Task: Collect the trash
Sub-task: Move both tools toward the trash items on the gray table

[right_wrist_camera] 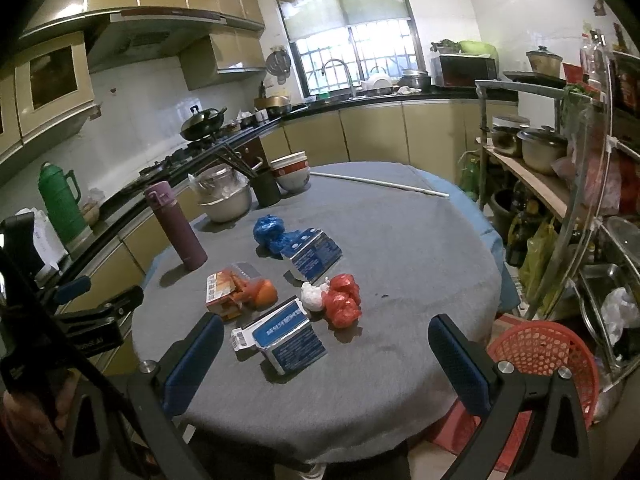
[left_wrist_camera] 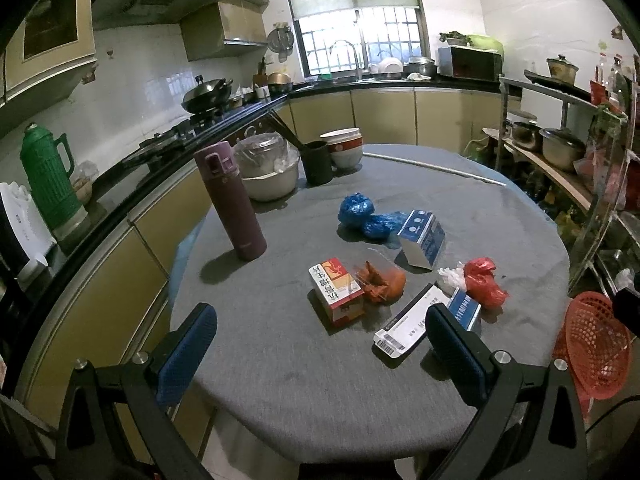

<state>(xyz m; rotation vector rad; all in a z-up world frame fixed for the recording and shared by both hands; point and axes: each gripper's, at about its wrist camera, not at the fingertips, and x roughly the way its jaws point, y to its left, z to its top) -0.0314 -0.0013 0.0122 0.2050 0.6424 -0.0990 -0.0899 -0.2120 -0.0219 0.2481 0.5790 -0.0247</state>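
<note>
Grey cloth covers the round worktop [left_wrist_camera: 280, 360] that spreads out ahead of and below both our tools, and everything we have to gather lies on it. Off past the right hand-held gripper [right_wrist_camera: 326, 344], beyond the worktop's edge and lower down, stands the red mesh basket [right_wrist_camera: 548, 356], which we judge to be where the trash goes.

Both the left hand-held gripper [left_wrist_camera: 320, 336] and the right one have their jaws spread wide with nothing between them, hovering over the near edge.

Just ahead of the right one lies a blue-and-white carton [right_wrist_camera: 290, 338] on its side, touching a flat barcoded slip [right_wrist_camera: 242, 338]. Beyond them sit a second blue carton [right_wrist_camera: 316, 256], an orange-and-white box [left_wrist_camera: 336, 294], a crumpled red bag [right_wrist_camera: 342, 300], a blue bag [right_wrist_camera: 272, 232], an orange wrapper [left_wrist_camera: 380, 284] and a small white wad [right_wrist_camera: 313, 297].

A purple flask [left_wrist_camera: 232, 204] stands upright further out to the left, with a bowl [left_wrist_camera: 270, 176], a dark cup [left_wrist_camera: 318, 162] and stacked bowls [left_wrist_camera: 344, 148] behind it.

Our worries: the slip is thin and may slide on the cloth instead of lifting; a pinch there could snag the cloth itself. Bags could spring loose on the way to the basket. A wide reach for the blue bag could knock the flask over.
</note>
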